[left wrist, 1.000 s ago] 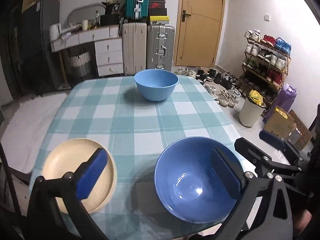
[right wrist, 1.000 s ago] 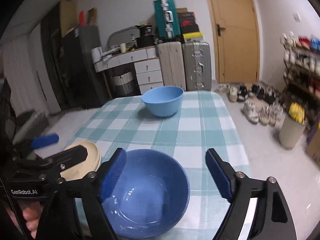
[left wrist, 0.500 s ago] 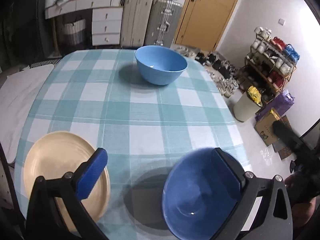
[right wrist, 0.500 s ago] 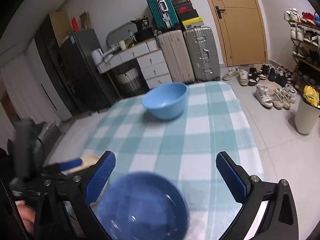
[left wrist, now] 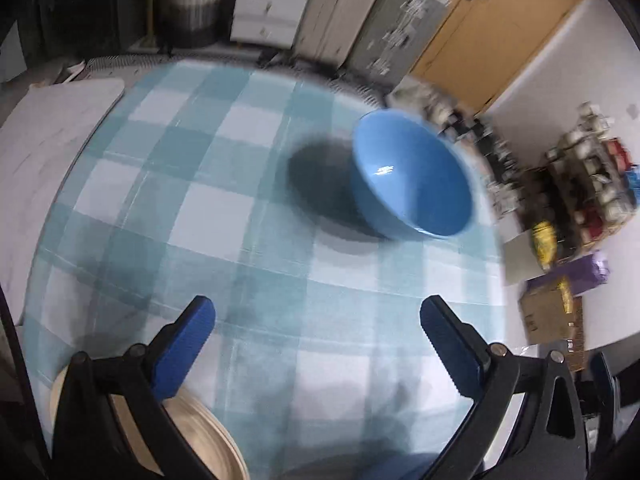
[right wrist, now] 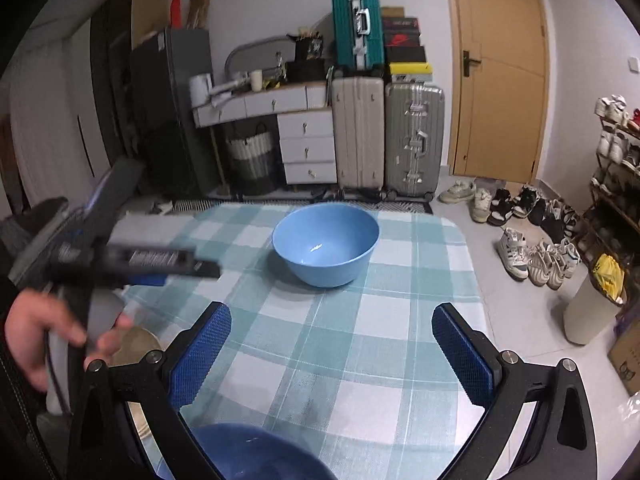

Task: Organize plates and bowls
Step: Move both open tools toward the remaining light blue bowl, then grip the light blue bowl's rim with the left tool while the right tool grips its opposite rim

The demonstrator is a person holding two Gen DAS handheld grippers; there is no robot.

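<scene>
A light blue bowl (right wrist: 326, 244) stands upright toward the far end of the checked table (right wrist: 400, 320); the left wrist view shows this light blue bowl (left wrist: 412, 184) blurred, ahead and to the right. A dark blue bowl (right wrist: 256, 452) sits at the near edge, below and just behind my right gripper (right wrist: 332, 344), which is open with nothing between its fingers. My left gripper (left wrist: 316, 336) is open over bare cloth, tilted steeply down. A cream plate (left wrist: 200, 440) lies under its left finger. In the right wrist view a hand (right wrist: 36, 336) holds the blurred left gripper (right wrist: 132, 260).
Suitcases (right wrist: 384, 136), a white drawer unit (right wrist: 304, 144) and a door (right wrist: 500, 72) stand beyond the table's far end. Shoes (right wrist: 528, 256), a shoe rack and a white bin (right wrist: 592, 308) are on the floor to the right. A white cushion (left wrist: 44, 140) lies left of the table.
My left gripper swung forward and tilted down; the dark blue bowl dropped out of its view. My right gripper's jaws widened and pulled back, leaving the dark blue bowl at the bottom edge.
</scene>
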